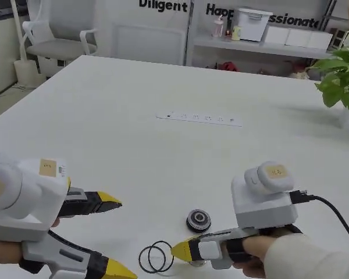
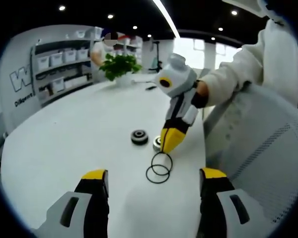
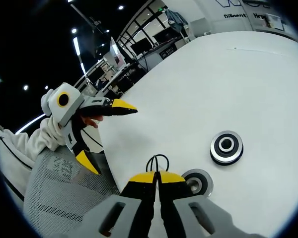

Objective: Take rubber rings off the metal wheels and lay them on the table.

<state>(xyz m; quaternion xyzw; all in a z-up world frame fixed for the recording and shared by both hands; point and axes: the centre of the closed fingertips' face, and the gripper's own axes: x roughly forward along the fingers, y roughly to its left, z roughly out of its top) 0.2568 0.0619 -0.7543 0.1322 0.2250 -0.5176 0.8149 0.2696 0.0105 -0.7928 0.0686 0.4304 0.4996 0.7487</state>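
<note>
Black lettering on the far white wall (image 1: pixel 122 17) reads "Diligent", then "Happ" and "ssionate", the gap hidden by a white lidded plastic box (image 1: pixel 253 24). In the left gripper view, a left-hand white side wall (image 2: pixel 12 59) bears a large "W", possibly followed by smaller, illegible letters.

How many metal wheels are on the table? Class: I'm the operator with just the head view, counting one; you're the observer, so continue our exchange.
Observer: Two. The right gripper view shows a second wheel beside the right gripper, near the first wheel.
Operator: Do they touch?
Observer: No, bare table separates them.
Operator: Is that gripper shut?
Observer: Yes, jaws together, tips at the rubber rings; whether it pinches one, I cannot tell.
</note>
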